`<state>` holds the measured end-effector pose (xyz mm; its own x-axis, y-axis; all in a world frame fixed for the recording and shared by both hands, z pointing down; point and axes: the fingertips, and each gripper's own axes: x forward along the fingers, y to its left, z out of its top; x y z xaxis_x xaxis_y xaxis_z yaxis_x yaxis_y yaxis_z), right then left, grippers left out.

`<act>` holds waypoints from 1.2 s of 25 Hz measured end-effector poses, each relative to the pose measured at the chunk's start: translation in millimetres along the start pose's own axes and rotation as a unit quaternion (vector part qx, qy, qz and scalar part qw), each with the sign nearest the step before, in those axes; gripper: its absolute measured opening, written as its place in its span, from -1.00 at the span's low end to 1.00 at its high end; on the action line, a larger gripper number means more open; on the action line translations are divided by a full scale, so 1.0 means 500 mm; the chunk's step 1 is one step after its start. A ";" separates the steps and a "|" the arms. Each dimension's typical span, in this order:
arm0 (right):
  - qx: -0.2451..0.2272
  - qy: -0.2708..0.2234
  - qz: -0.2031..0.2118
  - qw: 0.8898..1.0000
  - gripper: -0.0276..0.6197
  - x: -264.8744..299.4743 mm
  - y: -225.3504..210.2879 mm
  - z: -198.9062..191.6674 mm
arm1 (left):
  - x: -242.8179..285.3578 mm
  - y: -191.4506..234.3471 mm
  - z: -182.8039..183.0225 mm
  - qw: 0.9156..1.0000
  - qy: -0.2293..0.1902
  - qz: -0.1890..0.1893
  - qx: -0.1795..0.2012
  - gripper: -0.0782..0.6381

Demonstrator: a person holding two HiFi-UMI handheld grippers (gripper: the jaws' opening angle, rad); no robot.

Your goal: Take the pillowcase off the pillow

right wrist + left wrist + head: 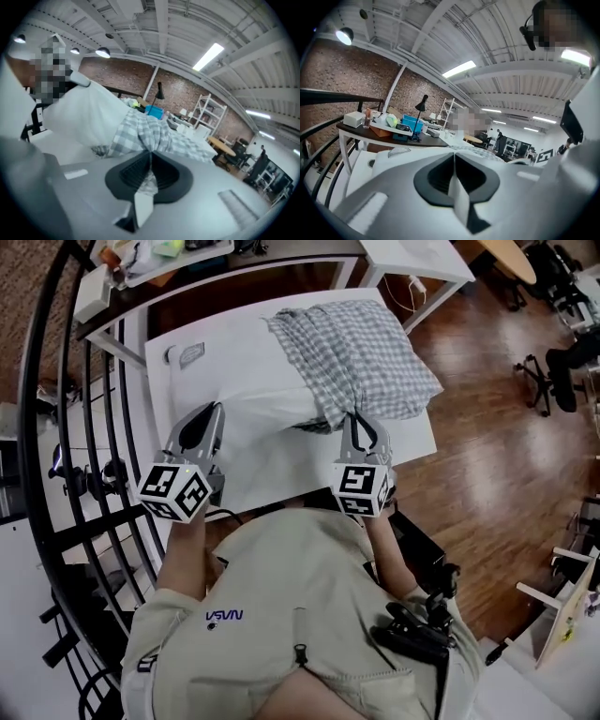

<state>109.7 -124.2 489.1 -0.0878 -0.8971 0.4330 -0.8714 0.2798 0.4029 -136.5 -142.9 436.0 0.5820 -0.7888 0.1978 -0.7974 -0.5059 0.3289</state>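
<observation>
1. Grey-and-white checked pillowcase lay bunched over the far right part of the pillow, which rested on a white table.
2. The pillow's near left part was bare and white.
3. The right gripper had its jaws clamped on a gathered fold at the pillowcase's near edge. In the right gripper view the checked cloth ran straight into the closed jaws.
4. The left gripper had its jaws pressed together, with the tips at the bare pillow's near left. Whether they pinched the white cloth could not be told.
5. The 2 grippers stood side by side, well apart.
6. A dark desk beyond the table carried a blue bin and a black lamp.
</observation>
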 end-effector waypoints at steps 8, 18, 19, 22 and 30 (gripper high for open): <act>0.030 0.119 -0.003 0.992 -0.86 0.027 -0.075 -0.175 | -0.021 -0.015 -0.112 0.997 0.047 -0.017 -0.061 -0.75; 0.108 0.190 0.086 0.972 -0.85 0.044 -0.002 -0.311 | -0.026 -0.058 -0.272 0.980 0.153 -0.082 -0.096 -0.60; 0.106 0.188 0.091 0.972 -0.85 0.044 -0.001 -0.313 | -0.028 -0.082 -0.262 0.979 0.161 -0.106 -0.068 -0.60; 0.106 0.182 0.102 0.972 -0.85 0.030 0.014 -0.309 | -0.029 -0.142 -0.228 0.973 0.169 -0.157 -0.012 -0.58; 0.114 0.143 0.187 0.965 -0.68 -0.013 0.071 -0.243 | 0.055 -0.152 -0.104 0.986 0.096 -0.115 0.072 -0.41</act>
<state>137.8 -67.0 598.3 -0.3094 -0.6078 0.7313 -0.8907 0.4546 0.0010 -51.5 -108.1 464.2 0.7580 -0.5744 0.3090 -0.6477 -0.7183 0.2538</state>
